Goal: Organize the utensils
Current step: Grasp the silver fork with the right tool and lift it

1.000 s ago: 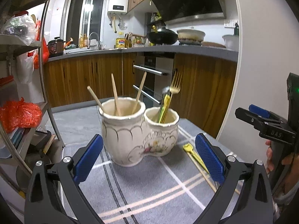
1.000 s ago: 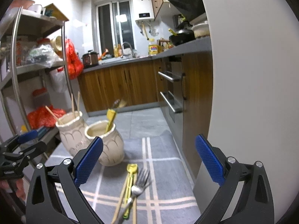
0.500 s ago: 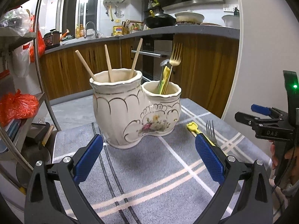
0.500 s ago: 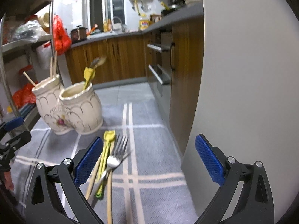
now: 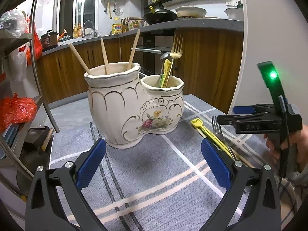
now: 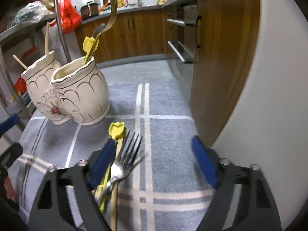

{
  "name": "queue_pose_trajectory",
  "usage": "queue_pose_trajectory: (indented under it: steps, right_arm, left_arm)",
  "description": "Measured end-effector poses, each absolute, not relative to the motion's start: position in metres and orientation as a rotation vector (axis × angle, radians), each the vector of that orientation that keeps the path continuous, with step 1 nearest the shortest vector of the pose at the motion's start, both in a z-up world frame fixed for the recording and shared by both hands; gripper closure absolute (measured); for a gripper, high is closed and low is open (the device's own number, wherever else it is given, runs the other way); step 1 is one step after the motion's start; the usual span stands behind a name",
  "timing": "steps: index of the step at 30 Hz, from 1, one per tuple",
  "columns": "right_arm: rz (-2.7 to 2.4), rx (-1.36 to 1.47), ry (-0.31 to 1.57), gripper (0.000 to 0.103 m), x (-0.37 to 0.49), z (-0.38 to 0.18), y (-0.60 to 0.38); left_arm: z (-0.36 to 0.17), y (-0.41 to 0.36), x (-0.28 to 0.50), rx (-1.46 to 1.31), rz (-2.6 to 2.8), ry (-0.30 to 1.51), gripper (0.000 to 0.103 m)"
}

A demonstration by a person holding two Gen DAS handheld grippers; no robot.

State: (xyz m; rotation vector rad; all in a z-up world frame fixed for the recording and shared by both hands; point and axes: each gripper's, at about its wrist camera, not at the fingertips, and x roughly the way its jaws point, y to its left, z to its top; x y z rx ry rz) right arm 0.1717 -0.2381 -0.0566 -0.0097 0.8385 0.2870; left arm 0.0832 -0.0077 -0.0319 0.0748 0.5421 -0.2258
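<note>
Now: your right gripper (image 6: 152,163) wide, empty, low over steel fork (image 6: 123,161) lying on cloth (image 6: 165,104) beside holder (image 5: 134,104). Fork thin, stiff, slippery; pinch mid-handle. Left gripper (image 5: 153,164) wide, idle.

obstacle: ceramic holder (image 5: 134,105) ahead | free: cloth (image 5: 154,173) before it
</note>
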Motion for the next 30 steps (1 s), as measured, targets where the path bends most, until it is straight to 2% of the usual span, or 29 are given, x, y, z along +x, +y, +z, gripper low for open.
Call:
queue_pose_trajectory:
  steps: [6,11,16,17,30]
  right_arm:
    - [0.354,0.035,0.896,0.058,0.180,-0.067,-0.235]
    - [0.403,0.109,0.936,0.066,0.188,-0.072,-0.236]
    - [0.422,0.127,0.939,0.088,0.190,-0.071,-0.236]
    - [0.428,0.125,0.931,0.097,0.188,-0.069,-0.235]
    - [0.464,0.097,0.692,0.100,0.147,-0.006,-0.257]
  left_arm:
    - [-0.033,-0.009,0.085,0.076,-0.236,0.555,0.006]
    - [-0.034,-0.012,0.087,0.078,-0.235,0.569,0.006]
    - [-0.036,-0.020,0.091,0.089,-0.238,0.586,0.006]
    - [-0.036,-0.021,0.092,0.090,-0.240,0.590,0.006]
    - [-0.048,-0.063,0.110,0.160,-0.261,0.693,0.006]
